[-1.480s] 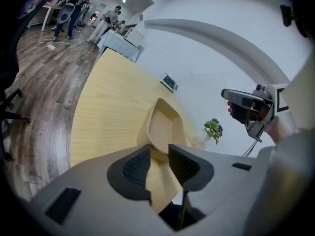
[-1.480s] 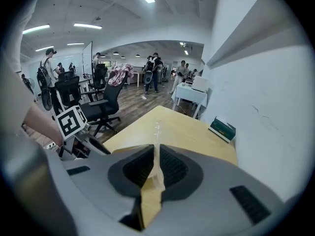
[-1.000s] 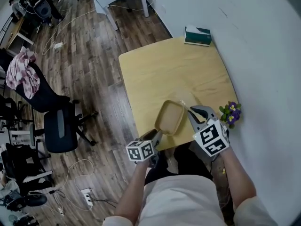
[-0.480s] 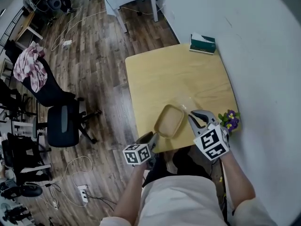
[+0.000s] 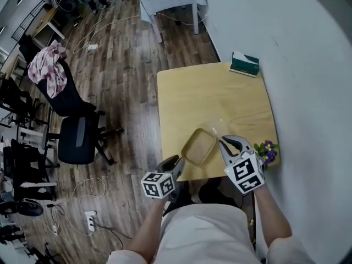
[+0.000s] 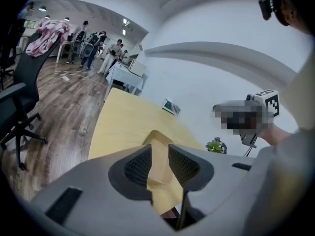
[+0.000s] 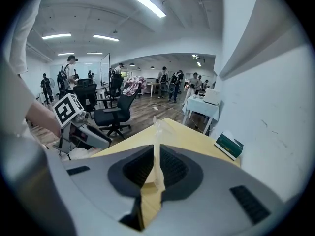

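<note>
The right tongs (image 7: 156, 156) are pressed together on a clear plastic sheet (image 7: 156, 129), which stands on edge and reaches away over the tabletop (image 5: 209, 92). The left tongs (image 6: 158, 154) stand slightly spread, with the near end of a tan tray (image 6: 158, 140) in the gap. The tray lies at the tabletop's near edge between both tongs. A small plant (image 5: 267, 150) is at the near right, a green box (image 5: 245, 64) at the far right corner.
</note>
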Motion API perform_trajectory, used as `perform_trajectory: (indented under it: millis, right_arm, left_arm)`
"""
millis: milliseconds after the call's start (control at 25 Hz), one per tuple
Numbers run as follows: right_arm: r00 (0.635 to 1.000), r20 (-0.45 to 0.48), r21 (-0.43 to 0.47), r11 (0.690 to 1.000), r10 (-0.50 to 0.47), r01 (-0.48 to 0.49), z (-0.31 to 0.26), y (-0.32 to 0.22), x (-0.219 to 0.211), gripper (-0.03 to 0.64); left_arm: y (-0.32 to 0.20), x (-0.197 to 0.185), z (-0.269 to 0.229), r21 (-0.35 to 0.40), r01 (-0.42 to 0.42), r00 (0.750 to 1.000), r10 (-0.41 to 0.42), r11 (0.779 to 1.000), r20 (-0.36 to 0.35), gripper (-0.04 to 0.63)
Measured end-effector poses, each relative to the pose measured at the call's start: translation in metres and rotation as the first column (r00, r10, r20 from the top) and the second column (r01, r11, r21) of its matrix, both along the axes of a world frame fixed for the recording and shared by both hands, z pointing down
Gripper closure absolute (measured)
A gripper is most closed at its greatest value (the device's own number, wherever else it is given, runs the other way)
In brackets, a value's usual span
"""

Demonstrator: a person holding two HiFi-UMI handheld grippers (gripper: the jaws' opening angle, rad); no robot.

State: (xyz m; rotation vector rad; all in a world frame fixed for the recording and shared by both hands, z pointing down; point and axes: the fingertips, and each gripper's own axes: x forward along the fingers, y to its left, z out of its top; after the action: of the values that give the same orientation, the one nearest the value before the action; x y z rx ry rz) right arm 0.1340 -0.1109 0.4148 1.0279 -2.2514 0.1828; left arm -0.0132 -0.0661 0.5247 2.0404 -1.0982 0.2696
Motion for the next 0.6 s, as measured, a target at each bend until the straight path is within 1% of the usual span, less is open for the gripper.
perform_trajectory:
  millis: [160, 280, 400, 600]
  right_arm:
    - [1.000, 0.025, 0.012, 1.000, -0.008, 0.008, -0.008, 0.003, 0.000, 0.571]
    - [0.999, 0.045, 0.024, 1.000, -0.013, 0.012, -0.014, 0.004, 0.001, 0.571]
    - [0.998, 0.062, 0.034, 0.999, -0.020, 0.018, -0.021, 0.008, 0.002, 0.571]
    - [0.996, 0.083, 0.057, 0.998, -0.034, 0.030, -0.034, 0.016, 0.002, 0.571]
  left_arm:
    - [-0.006, 0.009, -0.031, 0.070, 0.023, 1.000, -0.021, 0.997, -0.023, 0.488]
    - [-0.011, 0.019, -0.055, 0.133, 0.025, 0.999, -0.022, 0.991, -0.026, 0.488]
    - [-0.014, 0.028, -0.078, 0.188, 0.017, 0.999, -0.012, 0.982, -0.030, 0.488]
    - [-0.015, 0.036, -0.114, 0.273, 0.010, 1.000, -0.006, 0.962, -0.014, 0.489]
